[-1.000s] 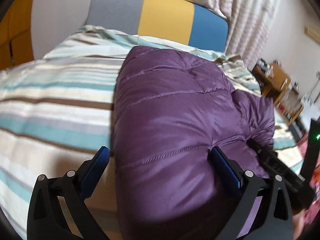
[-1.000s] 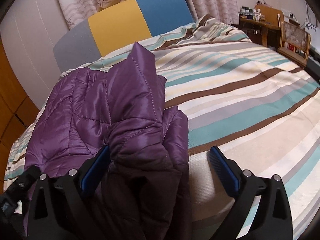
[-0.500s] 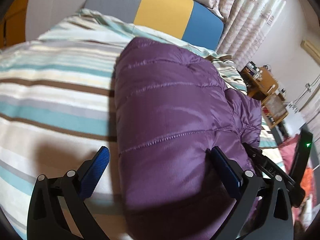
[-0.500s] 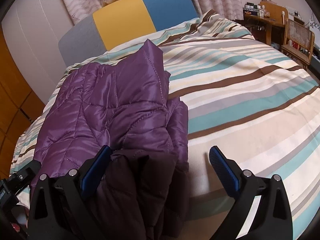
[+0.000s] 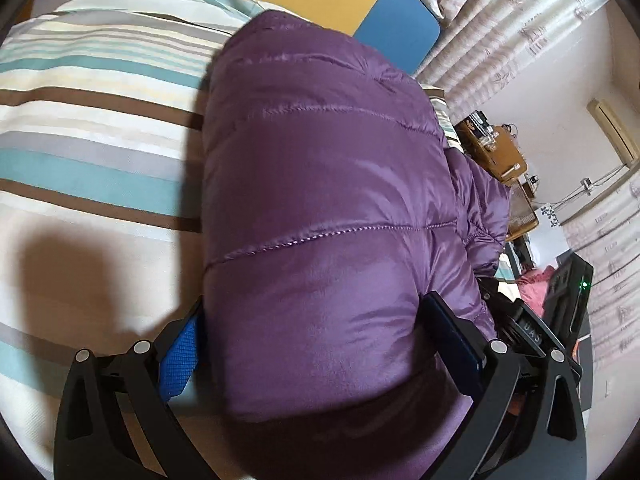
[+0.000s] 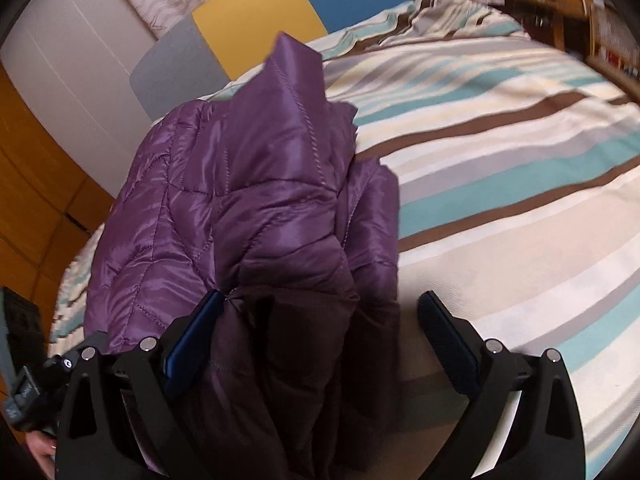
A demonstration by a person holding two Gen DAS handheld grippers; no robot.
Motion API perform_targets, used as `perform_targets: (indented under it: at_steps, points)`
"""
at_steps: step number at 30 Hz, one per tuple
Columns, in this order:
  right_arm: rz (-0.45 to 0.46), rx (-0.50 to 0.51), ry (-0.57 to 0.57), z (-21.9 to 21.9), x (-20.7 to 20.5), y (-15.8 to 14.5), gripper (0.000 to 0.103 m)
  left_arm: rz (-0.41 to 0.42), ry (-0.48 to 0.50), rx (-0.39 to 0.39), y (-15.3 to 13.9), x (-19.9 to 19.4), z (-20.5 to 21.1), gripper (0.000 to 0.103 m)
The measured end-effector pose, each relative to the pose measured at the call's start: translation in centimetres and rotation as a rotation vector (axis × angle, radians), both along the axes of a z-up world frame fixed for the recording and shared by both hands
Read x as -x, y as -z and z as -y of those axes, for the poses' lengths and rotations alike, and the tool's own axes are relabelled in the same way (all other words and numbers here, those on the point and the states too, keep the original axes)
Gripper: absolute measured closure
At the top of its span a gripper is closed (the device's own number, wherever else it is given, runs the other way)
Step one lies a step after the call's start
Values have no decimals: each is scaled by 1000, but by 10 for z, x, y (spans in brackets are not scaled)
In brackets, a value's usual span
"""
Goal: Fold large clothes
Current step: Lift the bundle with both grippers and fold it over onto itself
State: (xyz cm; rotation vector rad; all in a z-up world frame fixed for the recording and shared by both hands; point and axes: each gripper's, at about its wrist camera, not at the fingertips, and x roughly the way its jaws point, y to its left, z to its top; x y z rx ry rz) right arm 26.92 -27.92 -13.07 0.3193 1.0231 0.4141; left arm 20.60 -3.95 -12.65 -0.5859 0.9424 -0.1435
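Observation:
A purple quilted puffer jacket (image 5: 320, 184) lies folded in a thick bundle on the striped bed (image 5: 88, 128). My left gripper (image 5: 312, 332) is open, and the jacket's near end bulges between its blue pads. In the right wrist view the jacket (image 6: 248, 200) shows its other side, with a sleeve corner sticking up. My right gripper (image 6: 320, 320) is open too; dark folds of the jacket fill the space beside its left finger, and the right finger (image 6: 444, 332) stands free over the bedcover (image 6: 500, 184).
A grey, yellow and blue headboard (image 6: 256, 20) backs the bed, with curtains (image 5: 500, 32) behind. A wooden desk (image 5: 496, 148) and chair stand past the bed's far side. Orange wooden cabinets (image 6: 36, 200) are on the left. The other gripper's black body (image 5: 532, 332) sits close at the right.
Both grippers have pushed forward and lower onto the jacket's near end, which now fills more of each view. Both stay open.

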Motion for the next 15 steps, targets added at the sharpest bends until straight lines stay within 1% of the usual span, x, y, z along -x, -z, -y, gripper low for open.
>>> perform_targets:
  at_steps: [2,3,4,5,6,7,8,9,11,12,15]
  points:
    - [14,-24,-37,-2,-3,0,21,2,34,-51,-2,-3,8,3]
    - [12,-36,-47,-2,-4,1,23,2,53,-75,-4,-4,13,3]
    - [8,-46,-53,-2,-5,1,29,1,65,-88,-5,-4,17,3]
    - [5,-66,-64,-3,-6,2,35,7,75,-111,-7,-4,21,5]
    - [-3,-101,-74,-1,-8,3,37,13,75,-116,-8,-3,23,9]
    - [-6,-118,-75,0,-7,3,41,24,75,-124,-11,0,25,11]
    - [-3,-150,-81,2,-6,3,46,33,76,-136,-13,1,26,19]
    - [4,-167,-83,4,-5,3,48,50,80,-155,-16,3,30,28]
    - [35,-214,-88,8,0,-1,53,91,101,-207,-27,9,37,36]
    - [46,-229,-89,10,2,-2,54,113,108,-231,-32,12,40,39]
    - [87,-275,-102,10,10,-11,54,163,113,-266,-44,19,45,45]
